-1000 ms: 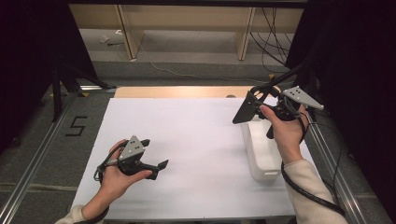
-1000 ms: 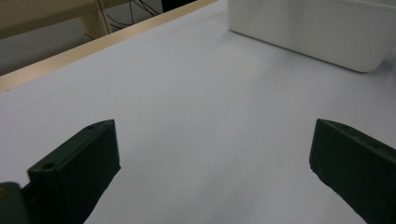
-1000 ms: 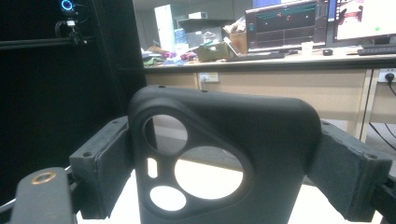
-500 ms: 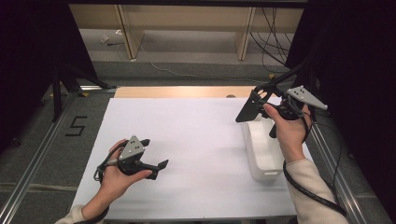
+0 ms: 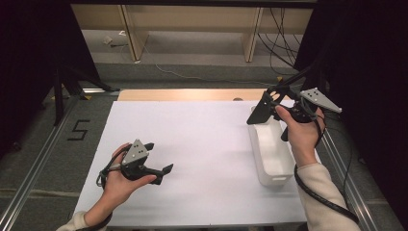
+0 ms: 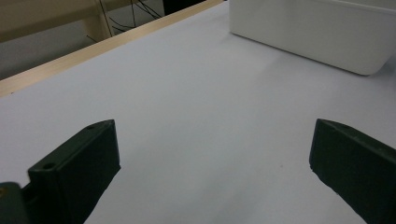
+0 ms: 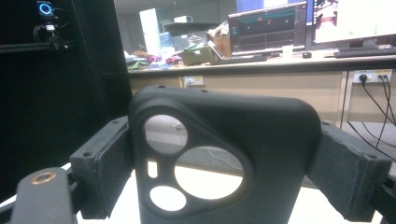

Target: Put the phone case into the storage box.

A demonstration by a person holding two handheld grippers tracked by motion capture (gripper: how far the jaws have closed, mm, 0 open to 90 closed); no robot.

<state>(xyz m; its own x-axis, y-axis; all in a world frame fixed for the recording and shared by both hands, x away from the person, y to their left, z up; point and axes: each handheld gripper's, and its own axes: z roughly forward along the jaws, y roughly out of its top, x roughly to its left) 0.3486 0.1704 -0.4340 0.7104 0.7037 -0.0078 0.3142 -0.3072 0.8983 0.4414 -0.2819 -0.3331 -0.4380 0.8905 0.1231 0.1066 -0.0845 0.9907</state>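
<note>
The right gripper (image 5: 263, 107) has drifted slightly; fingers clamp a black phone case (image 7: 224, 154); left gripper (image 5: 161, 166) gapes, empty.

Lab or research workroom, set up for recording. White worktop (image 5: 192, 144) stands between black curtains (image 5: 29, 62), with metal rails (image 5: 33, 159) along both sides and a taped "5" (image 5: 78, 130) on the grey floor. Loose cables (image 5: 284, 43) trail behind. Beyond the curtain: a long desk (image 7: 261, 65) with lit monitors (image 7: 266, 28), keyboards, clutter, wall sockets (image 7: 369, 77). A ring-lit camera (image 7: 45, 8) sits on a dark frame.
</note>
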